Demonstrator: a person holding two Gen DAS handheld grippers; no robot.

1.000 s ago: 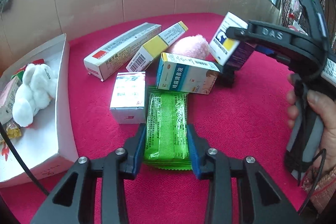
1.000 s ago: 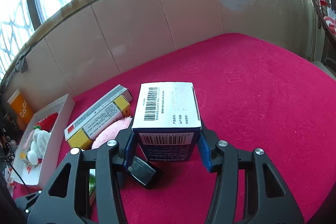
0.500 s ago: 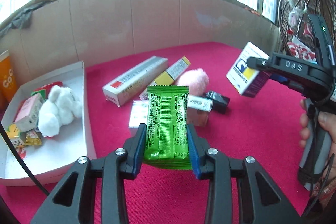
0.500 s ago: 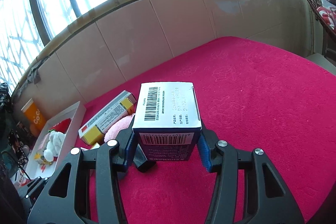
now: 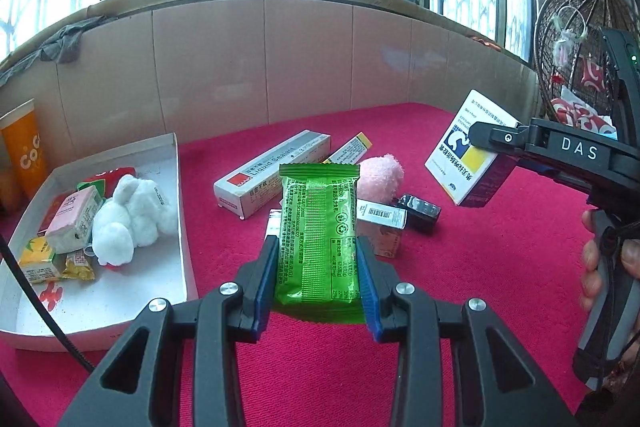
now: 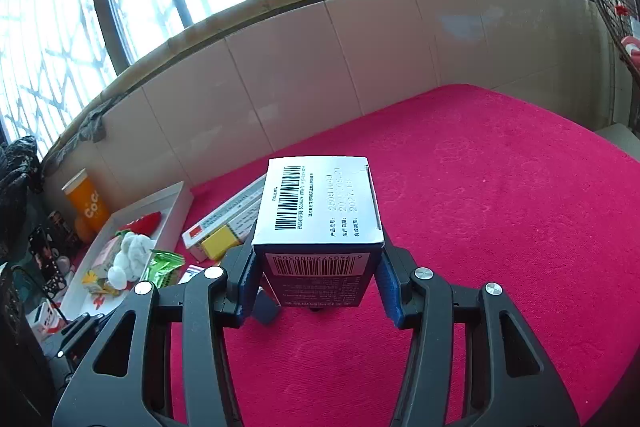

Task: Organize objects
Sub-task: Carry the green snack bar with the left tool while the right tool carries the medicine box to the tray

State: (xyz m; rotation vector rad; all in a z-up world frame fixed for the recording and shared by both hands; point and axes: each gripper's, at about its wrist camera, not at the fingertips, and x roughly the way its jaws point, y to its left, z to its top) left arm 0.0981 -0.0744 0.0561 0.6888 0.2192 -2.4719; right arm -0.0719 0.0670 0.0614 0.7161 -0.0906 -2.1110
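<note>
Once flat on cloth, green packet [image 5: 318,235] is lifted.

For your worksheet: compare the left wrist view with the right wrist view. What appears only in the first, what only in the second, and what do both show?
Only the left wrist view: the pink fluffy toy, the black item and the right gripper from outside.
Only the right wrist view: the barcode top of the blue box.
Both: the white tray, green packet, white plush toy and orange cup.
</note>
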